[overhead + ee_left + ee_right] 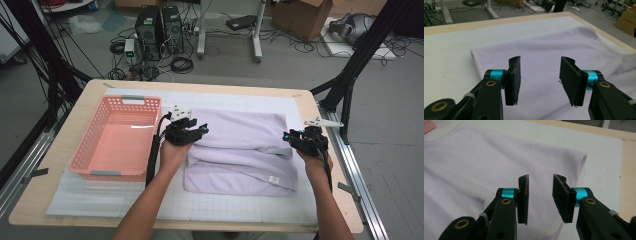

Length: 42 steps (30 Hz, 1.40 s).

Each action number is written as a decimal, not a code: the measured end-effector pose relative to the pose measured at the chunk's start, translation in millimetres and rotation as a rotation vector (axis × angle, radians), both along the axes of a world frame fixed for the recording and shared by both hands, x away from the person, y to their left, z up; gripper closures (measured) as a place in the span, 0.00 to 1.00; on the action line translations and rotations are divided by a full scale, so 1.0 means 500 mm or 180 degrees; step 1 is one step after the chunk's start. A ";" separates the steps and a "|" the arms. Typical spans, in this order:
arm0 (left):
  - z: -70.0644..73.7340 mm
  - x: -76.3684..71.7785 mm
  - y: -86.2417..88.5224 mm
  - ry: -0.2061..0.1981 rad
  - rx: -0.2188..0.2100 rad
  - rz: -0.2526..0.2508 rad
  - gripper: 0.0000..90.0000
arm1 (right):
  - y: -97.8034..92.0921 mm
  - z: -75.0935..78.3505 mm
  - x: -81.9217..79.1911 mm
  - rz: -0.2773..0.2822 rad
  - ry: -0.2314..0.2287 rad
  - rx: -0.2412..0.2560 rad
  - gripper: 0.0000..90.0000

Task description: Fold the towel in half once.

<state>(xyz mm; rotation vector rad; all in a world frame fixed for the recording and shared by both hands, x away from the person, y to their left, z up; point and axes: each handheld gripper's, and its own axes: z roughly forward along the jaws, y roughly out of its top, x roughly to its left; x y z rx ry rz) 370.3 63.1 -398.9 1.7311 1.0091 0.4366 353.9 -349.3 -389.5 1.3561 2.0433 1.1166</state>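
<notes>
A folded lavender towel (240,150) lies on the white mat in the middle of the table, a small white label near its front right corner. My left gripper (204,130) hovers over the towel's left edge, jaws open and empty; in the left gripper view the towel (541,47) spreads beneath the gripper (540,80). My right gripper (286,136) sits at the towel's right edge, also open with nothing between its jaws. The right gripper view shows the gripper (540,197) above the towel's (474,170) rounded folded corner.
A pink plastic basket (95,125) stands empty on the left of the mat, close to my left hand. The white mat (225,205) has bare room in front of the towel. Computers, cables and boxes lie on the floor beyond the table.
</notes>
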 end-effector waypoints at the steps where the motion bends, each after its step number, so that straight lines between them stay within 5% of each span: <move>1: -0.002 -0.011 0.001 0.0020 0.0031 -0.0026 0.57 | -0.001 -0.001 -0.013 0.0022 -0.0011 -0.0026 0.73; 6: -0.011 -0.063 0.010 -0.0017 0.0094 -0.0115 0.53 | -0.004 -0.013 -0.074 0.0120 -0.0030 -0.0051 0.73; 11: -0.035 -0.113 0.024 0.0015 0.0192 -0.0200 0.45 | -0.021 -0.040 -0.136 0.0130 -0.0016 0.0114 0.73; 19: -0.068 -0.161 0.051 0.0156 0.0215 -0.0163 0.45 | -0.024 -0.083 -0.235 0.0157 -0.0058 0.0037 0.70; 24: -0.086 -0.181 0.053 0.0277 0.0217 -0.0197 0.49 | -0.034 -0.083 -0.251 0.0140 -0.0045 0.0059 0.69; 27: -0.092 -0.183 0.055 0.0361 0.0287 -0.0170 0.56 | -0.025 -0.090 -0.249 0.0281 -0.0001 -0.0059 0.69; 32: -0.098 -0.175 0.054 0.0429 0.0340 -0.0152 0.62 | -0.007 -0.103 -0.244 0.0429 0.0072 -0.0107 0.69; 36: -0.092 -0.152 0.052 0.0372 0.0369 -0.0139 0.64 | 0.000 -0.098 -0.252 0.0436 0.0062 -0.0068 0.68; 42: -0.105 -0.134 0.048 0.0504 0.0420 -0.0211 0.67 | 0.008 -0.095 -0.266 0.0393 0.0016 -0.0160 0.67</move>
